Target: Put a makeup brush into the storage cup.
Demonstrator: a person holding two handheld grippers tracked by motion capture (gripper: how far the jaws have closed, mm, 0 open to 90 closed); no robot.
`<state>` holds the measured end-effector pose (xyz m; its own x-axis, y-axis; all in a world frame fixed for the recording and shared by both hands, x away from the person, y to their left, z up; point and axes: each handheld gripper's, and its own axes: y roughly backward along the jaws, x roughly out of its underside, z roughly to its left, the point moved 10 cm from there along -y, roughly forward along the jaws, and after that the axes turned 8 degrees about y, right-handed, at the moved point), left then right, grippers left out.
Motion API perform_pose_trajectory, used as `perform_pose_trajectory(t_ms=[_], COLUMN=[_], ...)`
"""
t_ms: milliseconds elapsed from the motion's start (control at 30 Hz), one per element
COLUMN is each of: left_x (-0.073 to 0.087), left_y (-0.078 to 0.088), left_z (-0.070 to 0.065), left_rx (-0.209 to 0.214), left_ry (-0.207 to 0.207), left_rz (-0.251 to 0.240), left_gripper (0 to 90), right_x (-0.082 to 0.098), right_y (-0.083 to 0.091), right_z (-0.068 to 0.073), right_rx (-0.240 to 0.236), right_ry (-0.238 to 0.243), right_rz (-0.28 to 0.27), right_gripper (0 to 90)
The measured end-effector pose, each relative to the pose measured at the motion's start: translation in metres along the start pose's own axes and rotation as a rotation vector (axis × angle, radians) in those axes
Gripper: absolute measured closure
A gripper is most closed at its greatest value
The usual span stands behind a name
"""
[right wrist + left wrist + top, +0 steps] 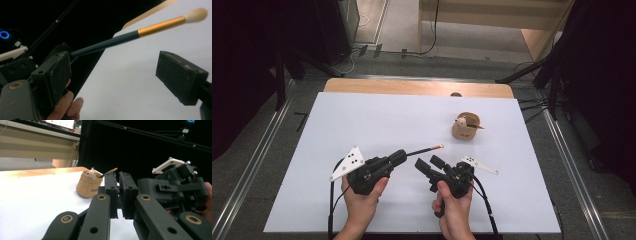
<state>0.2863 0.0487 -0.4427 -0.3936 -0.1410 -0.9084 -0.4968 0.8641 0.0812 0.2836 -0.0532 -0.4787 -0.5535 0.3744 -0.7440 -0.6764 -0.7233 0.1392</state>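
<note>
Right gripper view reveals right gripper gaping empty, left gripper clamping the brush.

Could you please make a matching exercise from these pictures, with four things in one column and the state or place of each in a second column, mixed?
Column one:
1. left gripper
2. right gripper
3. makeup brush
4. tan pouch

Column two:
A. stands on the white table with a small cream figure and a dark-handled tool in it
B. jaws wide apart, nothing between them
C. jaws shut on a thin dark handle
D. sticks out level over the table, pale bristle tip away from the hand

Right pairs: 1-C, 2-B, 3-D, 4-A
</note>
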Motion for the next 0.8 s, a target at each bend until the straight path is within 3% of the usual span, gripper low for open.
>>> perform_pose_trajectory(t_ms=[100, 500, 667, 800], left_x=[0.003, 0.013, 0.016, 0.019], left_y=[-0.002, -0.009, -0.011, -0.013], left_z=[-0.002, -0.012, -0.015, -0.019], left_rx=[0.004, 0.022, 0.030, 0.041], left_ry=[-0.005, -0.036, -0.050, -0.065], left_rz=[0.004, 0.024, 0.034, 0.041], left_gripper=[86.5, 86.4, 86.5, 86.4], right_x=[-0.004, -0.010, -0.010, -0.008], right_y=[0.002, 0.006, 0.008, 0.008], right_z=[-0.001, -0.013, -0.023, -0.027], right_rx=[-0.019, -0.013, 0.027, 0.014], right_ry=[-0.040, -0.147, -0.184, -0.224], right_rz=[-0.017, -0.049, -0.054, -0.055], right_gripper=[14.2, 23.8, 33.0, 42.8])
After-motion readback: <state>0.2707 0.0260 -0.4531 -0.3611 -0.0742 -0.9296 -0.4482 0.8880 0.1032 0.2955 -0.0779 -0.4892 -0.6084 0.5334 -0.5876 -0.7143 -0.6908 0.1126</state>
